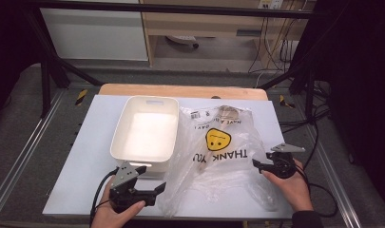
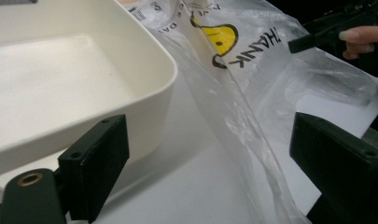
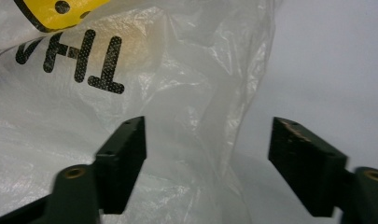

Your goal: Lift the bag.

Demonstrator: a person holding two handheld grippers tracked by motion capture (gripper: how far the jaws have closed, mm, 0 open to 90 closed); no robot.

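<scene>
A clear, crinkled plastic bag (image 1: 222,142) with a yellow smiley and black lettering lies flat right of the white tub (image 1: 145,128). Left gripper (image 1: 152,190) and right gripper (image 1: 258,164) flank its near end, jaws spread, pinching nothing.

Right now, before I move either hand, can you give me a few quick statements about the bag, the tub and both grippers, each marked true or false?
1. The plastic bag lies right of the white tub. True.
2. The tub holds groceries. False: its inside is bare.
3. The right gripper is clamped on the bag. False: its jaws stand apart, with a fold of the bag between them.
4. The left gripper is open. True.
5. The bag has a yellow smiley face printed on it. True.
6. The bag sits inside the tub. False: it lies on the table beside it.
</scene>
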